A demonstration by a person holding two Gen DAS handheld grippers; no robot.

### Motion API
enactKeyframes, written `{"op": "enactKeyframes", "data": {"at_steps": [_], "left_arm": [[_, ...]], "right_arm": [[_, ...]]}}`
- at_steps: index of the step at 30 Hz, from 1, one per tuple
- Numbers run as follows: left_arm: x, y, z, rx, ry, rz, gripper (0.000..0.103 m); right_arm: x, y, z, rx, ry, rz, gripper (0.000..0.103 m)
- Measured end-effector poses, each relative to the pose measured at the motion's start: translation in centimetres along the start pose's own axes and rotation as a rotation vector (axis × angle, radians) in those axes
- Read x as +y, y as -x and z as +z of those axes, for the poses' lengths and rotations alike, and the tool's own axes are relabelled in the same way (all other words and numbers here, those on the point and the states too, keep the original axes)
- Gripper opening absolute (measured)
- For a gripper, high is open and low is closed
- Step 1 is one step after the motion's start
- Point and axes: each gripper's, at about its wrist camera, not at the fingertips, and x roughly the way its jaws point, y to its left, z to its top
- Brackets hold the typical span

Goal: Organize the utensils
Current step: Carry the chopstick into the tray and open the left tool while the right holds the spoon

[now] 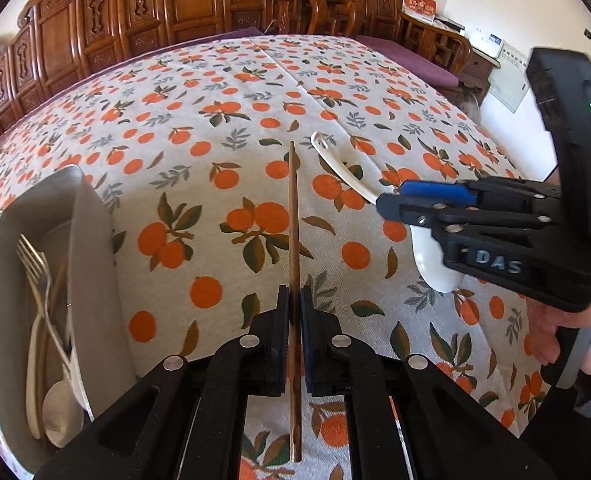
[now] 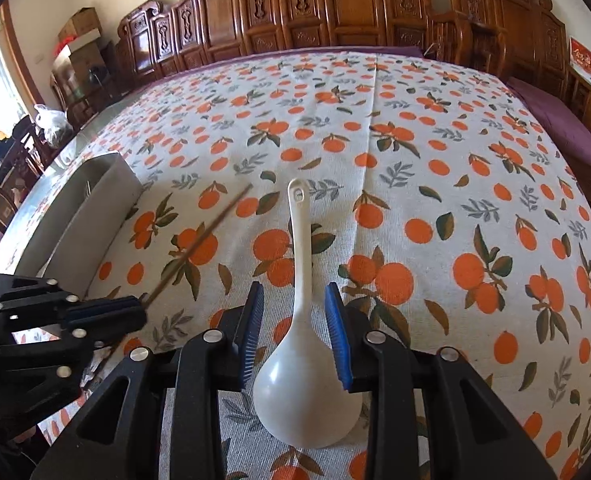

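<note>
Wooden chopstick (image 1: 294, 240): thin brown stick, light, stiff and smooth; pinched near its lower third by the left gripper (image 1: 294, 312), jaws nearly together on it, tip reaching out over the cloth; likely to pivot or slip if swung fast.
White plastic soup spoon (image 2: 301, 312): long-handled, light, rigid, glossy so probably slippery; bowl toward the camera, handle pointing away, seemingly lying on the cloth.
Right gripper (image 2: 297, 334): jaws part-way apart, straddling the spoon where neck meets bowl; blue pads just beside it, actual contact not clear.
Best hold for spoon: probably the narrow neck, not the rounded bowl.
Grey rectangular tray (image 1: 91, 240): at the left of the counter (image 1: 223, 92), already holding metal forks (image 1: 35, 264) and pale spoons (image 1: 57, 404); tall wall to clear on entry.
Open room: wide bare stretch of orange-print tablecloth beyond both utensils.
Edges: tray close to the counter's left edge; grippers near each other, so some risk of bumping when crossing.
</note>
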Motion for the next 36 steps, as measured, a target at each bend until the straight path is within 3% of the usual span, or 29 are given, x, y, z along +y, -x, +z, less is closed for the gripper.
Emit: {"op": "enactKeyframes", "data": {"at_steps": [10, 14, 18, 29, 36], "left_arm": [[-0.8, 1.8, 0.0, -0.035, -0.035, 0.011, 0.004], [-1.0, 2.3, -0.1, -0.041, -0.042, 0.014, 0.004], [-1.0, 3.2, -0.2, -0.05, -0.045, 0.02, 0.004], [0.3, 6.7, -0.5, -0.102, -0.029, 0.033, 0.004], [1.5, 8.5, -0.4, -0.132, -0.019, 0.049, 0.004]], "right_arm": [[0.8, -0.8, -0.5, 0.07, 0.056, -0.039, 0.034], [0.9, -0.7, -0.6, 0.077, 0.063, -0.061, 0.026], [0.6, -0.5, -0.8, 0.081, 0.054, -0.06, 0.012], [1.0, 0.2, -1.5, 0.076, 0.06, -0.062, 0.011], [1.4, 1.7, -1.5, 0.024, 0.032, -0.007, 0.011]]}}
